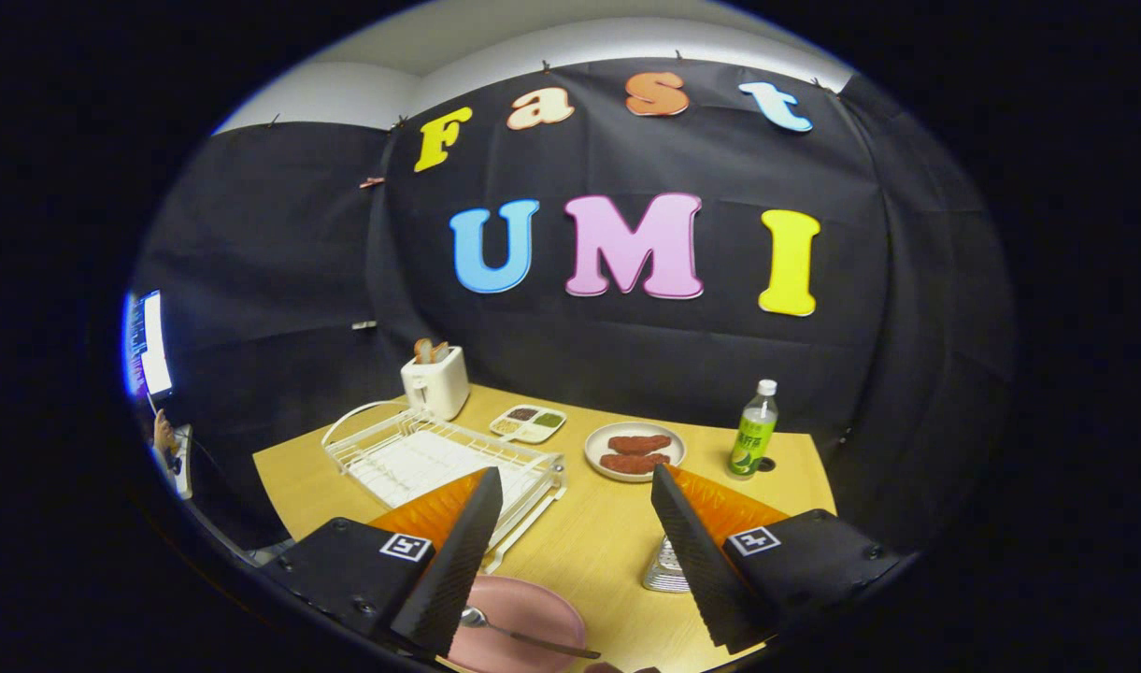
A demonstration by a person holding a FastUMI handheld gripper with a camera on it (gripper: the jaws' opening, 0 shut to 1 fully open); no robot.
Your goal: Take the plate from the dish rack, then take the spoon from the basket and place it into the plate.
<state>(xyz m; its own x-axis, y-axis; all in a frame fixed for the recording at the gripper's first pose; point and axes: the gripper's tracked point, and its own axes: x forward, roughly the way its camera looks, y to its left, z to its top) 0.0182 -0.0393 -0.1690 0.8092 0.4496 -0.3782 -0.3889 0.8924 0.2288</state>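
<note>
Gripper view: the tool [570, 547] hangs released, fingers spread wide over the worktop [589, 542]. Between and below them, at the worktop's near edge, a spoon [523, 636] lies in the pink plate [523, 612]. The white dish rack [439, 458] stands beyond the left finger.

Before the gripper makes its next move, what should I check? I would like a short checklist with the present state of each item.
1. Plate out of the dish rack, on the table: ok.
2. Spoon lying in the plate: ok, bowl and handle rest on it.
3. Gripper open and holding nothing: ok, fingers spread wide.
4. Fingers clear of the spoon: cannot tell, one finger overlaps the spoon's bowl in this view.
5. Basket standing upright beside the other finger: cannot tell, mostly hidden.
6. Bottle and food dish undisturbed beyond the fingers: ok.
</note>
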